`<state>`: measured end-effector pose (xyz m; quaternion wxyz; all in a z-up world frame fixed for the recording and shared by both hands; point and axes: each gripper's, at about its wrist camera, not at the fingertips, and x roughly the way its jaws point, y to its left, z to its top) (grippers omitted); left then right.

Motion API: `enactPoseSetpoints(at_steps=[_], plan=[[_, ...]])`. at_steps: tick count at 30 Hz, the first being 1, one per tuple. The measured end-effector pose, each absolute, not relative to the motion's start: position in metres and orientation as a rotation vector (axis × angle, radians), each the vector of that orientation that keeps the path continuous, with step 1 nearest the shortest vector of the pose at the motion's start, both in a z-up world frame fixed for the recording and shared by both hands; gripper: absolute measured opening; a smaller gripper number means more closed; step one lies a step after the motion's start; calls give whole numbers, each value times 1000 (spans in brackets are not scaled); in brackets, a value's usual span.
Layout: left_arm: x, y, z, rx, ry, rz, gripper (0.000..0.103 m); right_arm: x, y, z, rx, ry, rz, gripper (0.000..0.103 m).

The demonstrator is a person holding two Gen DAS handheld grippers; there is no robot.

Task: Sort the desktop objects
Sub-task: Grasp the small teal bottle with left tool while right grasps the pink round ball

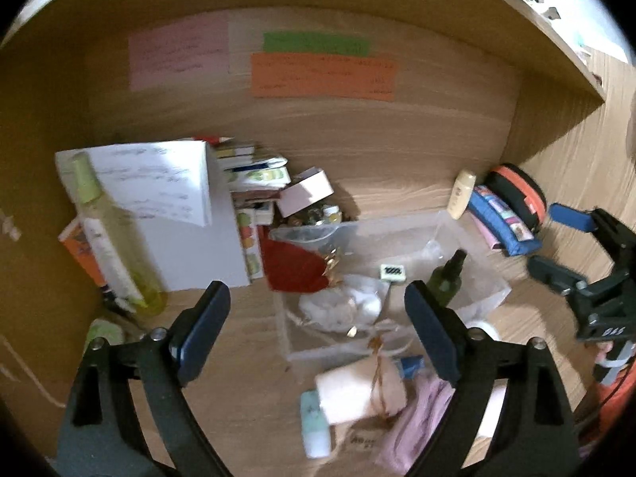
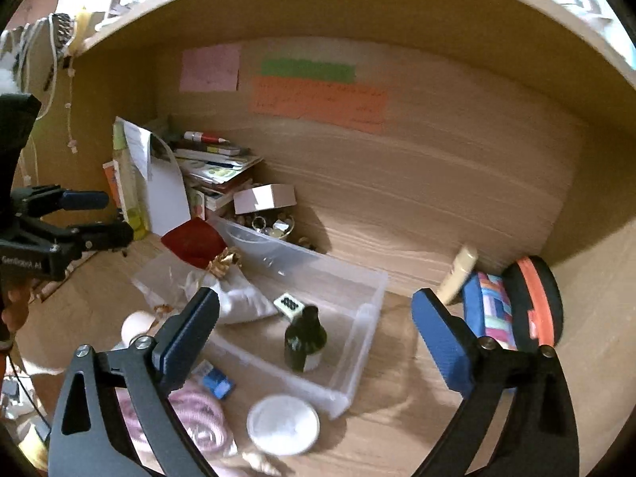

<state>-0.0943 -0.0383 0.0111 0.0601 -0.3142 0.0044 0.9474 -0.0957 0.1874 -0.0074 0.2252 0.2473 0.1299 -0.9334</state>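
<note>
A clear plastic bin (image 1: 469, 238) (image 2: 357, 290) lies on the wooden desk and holds a dark green spray bottle (image 1: 447, 276) (image 2: 304, 338), a white cloth pouch (image 1: 342, 310) (image 2: 242, 298), a small white tag (image 1: 393, 272) (image 2: 289, 303) and a red pouch (image 1: 290, 266) (image 2: 194, 240). My left gripper (image 1: 318, 326) is open and empty, above the bin's near end. My right gripper (image 2: 314, 342) is open and empty, over the green bottle; it also shows at the right in the left wrist view (image 1: 556, 242). The left gripper shows at the left in the right wrist view (image 2: 99, 218).
Books, papers and a tall yellow-green bottle (image 1: 115, 238) stack at the back left. A cream tube (image 1: 461, 194), blue pencil case (image 1: 501, 222) and black-orange case (image 2: 532, 302) lean at the right. A white lid (image 2: 283, 423), pink cord (image 2: 198, 417), a roll (image 1: 357, 389) and a mint tube (image 1: 314, 425) lie in front.
</note>
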Motion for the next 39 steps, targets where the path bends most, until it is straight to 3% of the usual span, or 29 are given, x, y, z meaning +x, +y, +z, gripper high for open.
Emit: enactPoseSetpoints(at_steps=[15, 30, 34, 39], plan=[[-59, -62, -62, -1217, 44, 2885, 93, -54, 224, -64, 792, 362, -2580, 97], [-67, -48, -120, -1421, 104, 2811, 93, -31, 233, -115, 969, 187, -2423, 98], [-72, -48, -124, -1432, 89, 2801, 78, -24, 225, -122, 978, 215, -2385, 98], [-74, -51, -126, -1420, 52, 2791, 77, -24, 210, -135, 1017, 262, -2338, 98]])
